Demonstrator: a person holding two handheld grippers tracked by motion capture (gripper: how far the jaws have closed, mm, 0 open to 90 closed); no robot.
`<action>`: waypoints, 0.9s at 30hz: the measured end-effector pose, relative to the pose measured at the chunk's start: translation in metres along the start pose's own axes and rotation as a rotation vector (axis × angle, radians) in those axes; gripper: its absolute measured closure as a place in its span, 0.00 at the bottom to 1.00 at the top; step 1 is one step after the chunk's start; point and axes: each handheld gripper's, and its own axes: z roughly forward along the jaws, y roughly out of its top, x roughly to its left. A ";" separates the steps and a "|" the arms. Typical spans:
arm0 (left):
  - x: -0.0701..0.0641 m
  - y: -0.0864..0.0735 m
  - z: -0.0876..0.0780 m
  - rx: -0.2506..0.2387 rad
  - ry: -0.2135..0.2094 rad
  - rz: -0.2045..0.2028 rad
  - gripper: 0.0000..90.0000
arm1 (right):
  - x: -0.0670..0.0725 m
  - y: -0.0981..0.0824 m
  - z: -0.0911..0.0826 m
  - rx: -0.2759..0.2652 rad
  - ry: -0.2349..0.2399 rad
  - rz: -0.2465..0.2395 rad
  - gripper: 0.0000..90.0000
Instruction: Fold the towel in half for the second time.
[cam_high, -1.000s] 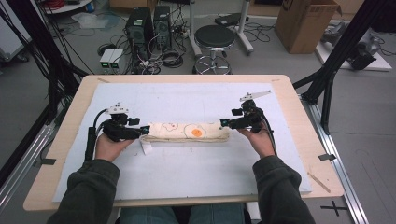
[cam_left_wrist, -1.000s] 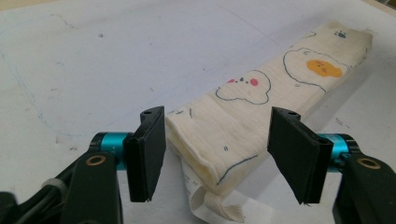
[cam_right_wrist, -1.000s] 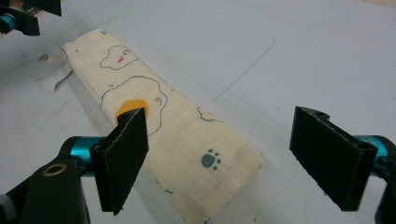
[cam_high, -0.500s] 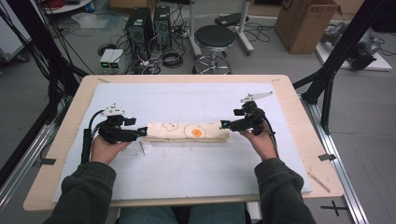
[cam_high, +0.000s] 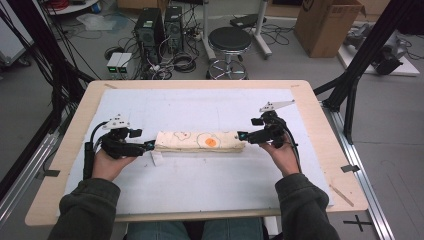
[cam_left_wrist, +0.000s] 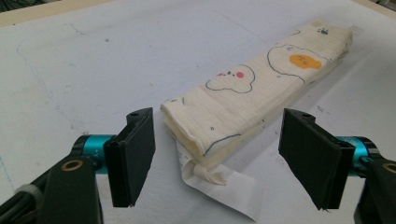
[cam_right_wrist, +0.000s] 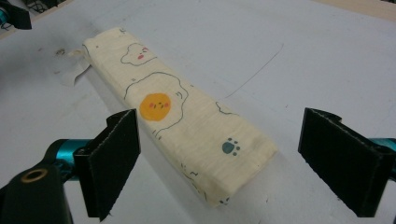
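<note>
A lab: computer towers (cam_high: 159, 25), tangled floor cables (cam_high: 176, 59), black rig frame (cam_high: 372, 47) (cardboard box (cam_high: 327, 22) behind).

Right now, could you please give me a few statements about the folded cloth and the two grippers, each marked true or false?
1. The folded cloth lies flat on the white table cover. True.
2. The left gripper is clamped on the cloth's end. False: its jaws stand apart on either side of that end, having just been opening, and the pads do not touch it.
3. The cloth's top face shows an orange round figure. True.
4. The right gripper has lifted its end off the table. False: its jaws are open and the cloth rests on the cover.
5. A white label sticks out at the cloth's left end. True.
</note>
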 end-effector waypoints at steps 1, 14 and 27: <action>0.000 0.000 -0.001 -0.002 0.000 0.007 0.31 | 0.001 0.000 -0.001 0.003 -0.002 0.003 0.14; -0.006 -0.009 -0.012 -0.019 0.007 0.010 0.31 | 0.004 -0.017 -0.008 -0.018 -0.022 0.000 0.14; -0.011 -0.022 -0.019 -0.020 0.011 0.018 0.30 | 0.009 -0.045 -0.012 -0.009 -0.031 0.002 0.14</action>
